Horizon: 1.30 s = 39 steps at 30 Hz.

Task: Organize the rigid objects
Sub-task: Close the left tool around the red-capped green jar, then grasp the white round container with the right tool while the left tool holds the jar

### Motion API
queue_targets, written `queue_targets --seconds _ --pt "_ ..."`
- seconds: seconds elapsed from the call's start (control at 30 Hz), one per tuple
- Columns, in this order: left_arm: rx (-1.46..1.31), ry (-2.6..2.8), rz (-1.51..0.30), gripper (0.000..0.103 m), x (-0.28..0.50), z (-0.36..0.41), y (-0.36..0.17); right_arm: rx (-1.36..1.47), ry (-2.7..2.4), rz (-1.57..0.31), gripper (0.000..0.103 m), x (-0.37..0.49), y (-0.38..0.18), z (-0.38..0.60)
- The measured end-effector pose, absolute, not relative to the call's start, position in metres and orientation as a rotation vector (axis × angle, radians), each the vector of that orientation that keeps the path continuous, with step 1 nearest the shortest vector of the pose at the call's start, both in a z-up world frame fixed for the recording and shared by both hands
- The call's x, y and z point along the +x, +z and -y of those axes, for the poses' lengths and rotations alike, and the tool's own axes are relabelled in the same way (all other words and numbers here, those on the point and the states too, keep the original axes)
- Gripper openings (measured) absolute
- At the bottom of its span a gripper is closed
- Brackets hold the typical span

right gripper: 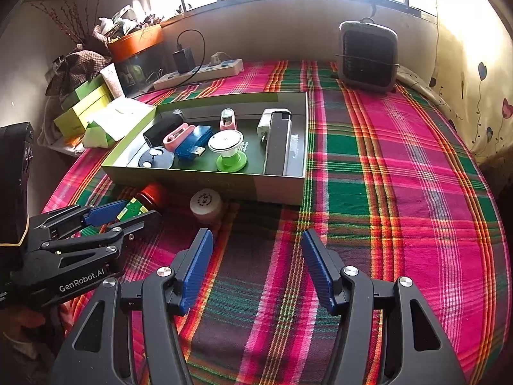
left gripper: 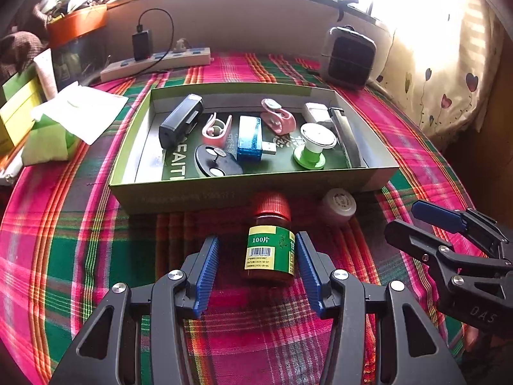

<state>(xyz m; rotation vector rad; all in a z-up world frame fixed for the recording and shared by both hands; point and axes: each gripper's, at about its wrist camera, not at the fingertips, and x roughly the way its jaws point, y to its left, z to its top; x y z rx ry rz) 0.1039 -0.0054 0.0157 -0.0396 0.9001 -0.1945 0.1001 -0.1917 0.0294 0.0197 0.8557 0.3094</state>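
Before box [left gripper: 179,197], bottle [left gripper: 271,250] cap-first

A plaid cloth [right gripper: 400,166] in pink, green and orange is covering the surface. Lying on it: a green box [left gripper: 179,196], a red-capped pill bottle [left gripper: 270,247] on its side, a small white jar [right gripper: 206,207], a power strip [left gripper: 157,62], a grey fan heater [right gripper: 368,56].

**Box wall ahead, open cloth to the right**

The green box [left gripper: 253,192] stands across the way just beyond the red-capped bottle [left gripper: 271,240] and the small white jar [left gripper: 339,206]. Right of the box, the plaid cloth [right gripper: 400,192] lies bare up to the grey heater [right gripper: 368,56]. The box floor is crowded.
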Motion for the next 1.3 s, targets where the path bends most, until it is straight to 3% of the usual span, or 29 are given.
queue_targets --seconds 0.1,0.33,1.3 --pt "-0.05 -0.2 -0.898 0.046 0.104 0.003 0.016 0.013 0.31 -0.859 0.058 0.103 0.029 0.188" --pt "-0.074 -0.19 -0.887 0.031 0.103 -0.007 0.016 0.017 0.306 -0.878 0.058 0.108 0.026 0.181" --pt "-0.152 -0.158 -0.869 0.031 0.096 -0.054 0.013 0.004 0.242 -0.898 0.058 0.127 0.016 0.134"
